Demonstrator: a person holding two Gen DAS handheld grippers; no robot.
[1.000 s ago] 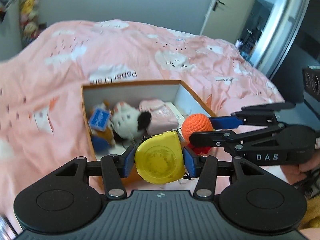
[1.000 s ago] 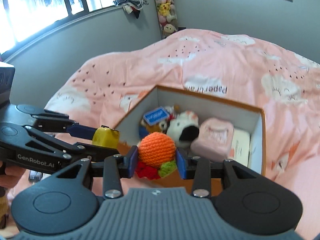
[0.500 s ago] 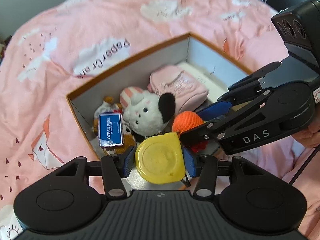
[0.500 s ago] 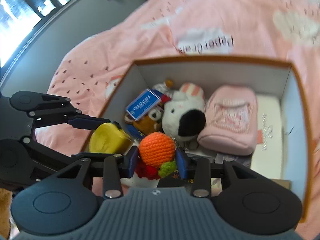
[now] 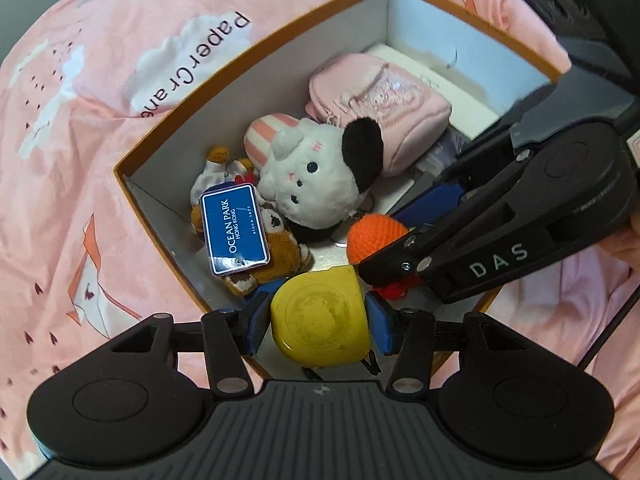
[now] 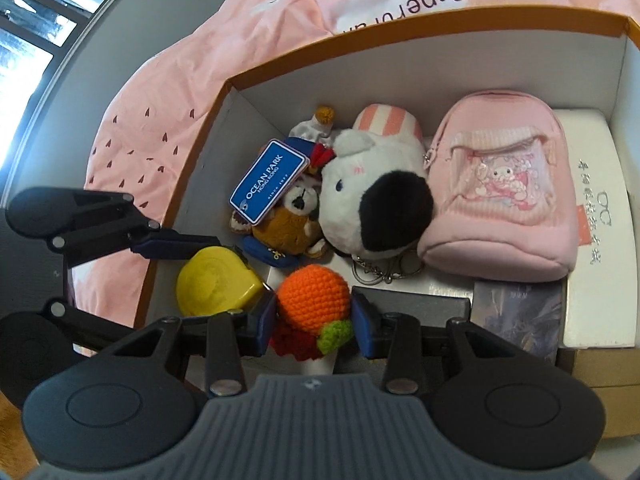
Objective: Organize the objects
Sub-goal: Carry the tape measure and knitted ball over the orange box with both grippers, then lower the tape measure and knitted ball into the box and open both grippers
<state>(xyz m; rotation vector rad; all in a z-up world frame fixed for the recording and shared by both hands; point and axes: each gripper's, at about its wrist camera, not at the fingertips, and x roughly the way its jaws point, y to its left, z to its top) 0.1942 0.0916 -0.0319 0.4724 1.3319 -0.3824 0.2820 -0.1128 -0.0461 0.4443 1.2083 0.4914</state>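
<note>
Claws both point down into the open white cardboard box with an orange rim [image 5: 256, 46]. Left claw [image 5: 319, 318] squeezes a round yellow plastic tape measure [image 5: 319, 316] at the box's near edge. Right claw [image 6: 313, 320] squeezes an orange knitted ball with red and green yarn bits [image 6: 313, 298], just beside it. Deeper in the box lie a white plush toy with a black ear [image 6: 372, 192], a soft pink little backpack [image 6: 504, 196] and a blue tag [image 5: 234, 234]. The box sits on a pink bedsheet with white clouds [image 5: 68, 128].

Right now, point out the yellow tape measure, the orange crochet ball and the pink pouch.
yellow tape measure [image 5: 319, 317], left wrist view, on its round flat face.
orange crochet ball [image 6: 313, 298], right wrist view, on the middle of its knitted front.
pink pouch [image 6: 502, 200], right wrist view, on its front pocket.
</note>
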